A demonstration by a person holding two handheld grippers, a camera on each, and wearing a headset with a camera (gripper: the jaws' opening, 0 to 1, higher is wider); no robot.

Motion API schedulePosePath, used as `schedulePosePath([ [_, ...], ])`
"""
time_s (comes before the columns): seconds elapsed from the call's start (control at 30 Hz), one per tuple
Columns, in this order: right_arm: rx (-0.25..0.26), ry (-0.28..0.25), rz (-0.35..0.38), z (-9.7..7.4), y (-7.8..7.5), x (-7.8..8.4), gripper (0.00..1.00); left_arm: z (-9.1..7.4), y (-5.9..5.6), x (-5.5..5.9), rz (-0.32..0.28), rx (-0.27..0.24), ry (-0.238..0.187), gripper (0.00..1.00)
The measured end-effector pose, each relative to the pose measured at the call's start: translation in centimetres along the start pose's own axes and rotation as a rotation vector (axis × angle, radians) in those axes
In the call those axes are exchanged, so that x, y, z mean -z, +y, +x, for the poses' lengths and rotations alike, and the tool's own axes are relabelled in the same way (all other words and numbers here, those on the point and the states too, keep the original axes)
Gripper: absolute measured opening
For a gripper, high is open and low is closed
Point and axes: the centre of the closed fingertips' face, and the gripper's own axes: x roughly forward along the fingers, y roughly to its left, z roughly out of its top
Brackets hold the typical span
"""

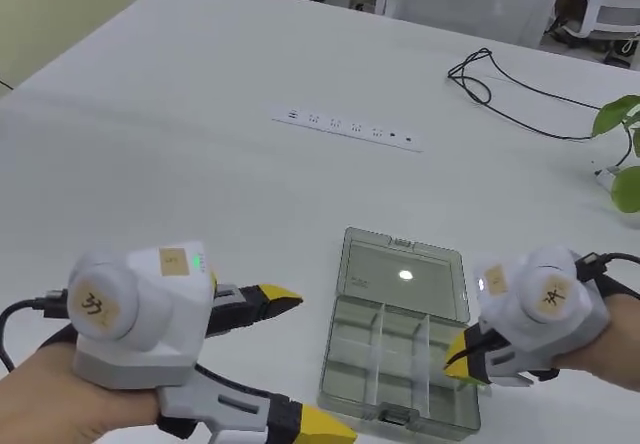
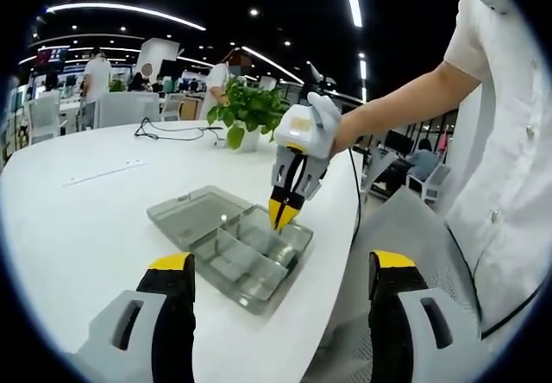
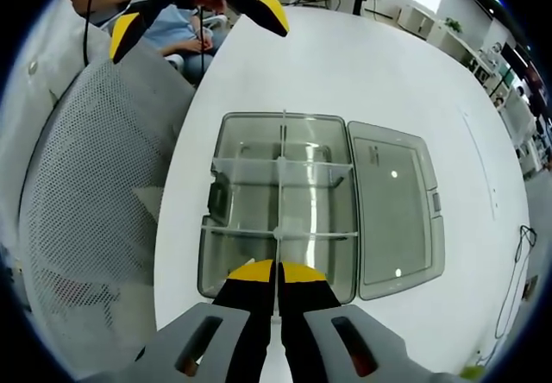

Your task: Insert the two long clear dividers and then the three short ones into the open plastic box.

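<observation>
1. The plastic box [image 1: 352, 356] lies open on the white table [image 1: 200, 114], low and right of centre in the head view. Its lid [image 1: 405, 264] is folded flat toward the top of the frame.
2. Clear dividers [image 1: 384, 339] already stand in the base and cross one another, cutting it into compartments. I cannot tell for sure how many there are.
3. The left gripper [image 1: 303, 360] sits at the lower left of the head view, left of the box and apart from it. Its claw is spread wide, with nothing between the yellow tips.
4. In the left gripper view those two tips rise at the bottom of the frame, and the box lies between and beyond them.
5. The right gripper [image 1: 458, 356] is at the lower right of the head view, with its tips pointing down at the box's right side.
6. Its claw is closed. In the right gripper view the yellow tips meet at bottom centre, over the box's near wall.
7. A thin clear strip [image 3: 281, 141] runs from just above those tips up the middle of the box. Whether the claw pinches it cannot be told.
8. In the left gripper view the right gripper comes in at centre frame, tips down on the box, ahead of a bare forearm [image 2: 397, 98].
9. Toward the top of the head view lie a white power strip [image 1: 345, 127] and a black cable [image 1: 500, 89], and a green plant [image 1: 625, 154] shows at the right edge.
</observation>
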Motion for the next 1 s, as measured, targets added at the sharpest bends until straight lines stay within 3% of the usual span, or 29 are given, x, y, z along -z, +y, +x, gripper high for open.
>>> schedulePosePath([
  [0.4, 0.014, 0.012, -0.012, 0.2, 0.0, 0.1, 0.02, -0.1, -0.4, -0.6, 0.023, 0.006, 0.010, 0.84],
  [0.63, 0.026, -0.002, 0.015, 0.4, 0.2, 0.2, 0.07, -0.3, -0.3, -0.2, 0.027, -0.001, 0.031, 0.87],
  [0.77, 0.044, -0.023, 0.023, -0.2, 0.3, -0.1, 0.09, -0.6, -0.2, 0.2, 0.026, -0.011, 0.042, 0.89],
  [1.0, 0.120, -0.140, 0.105, -2.7, -0.6, -1.2, 0.17, -1.1, 0.3, 0.3, 0.025, -0.035, 0.041, 0.96],
])
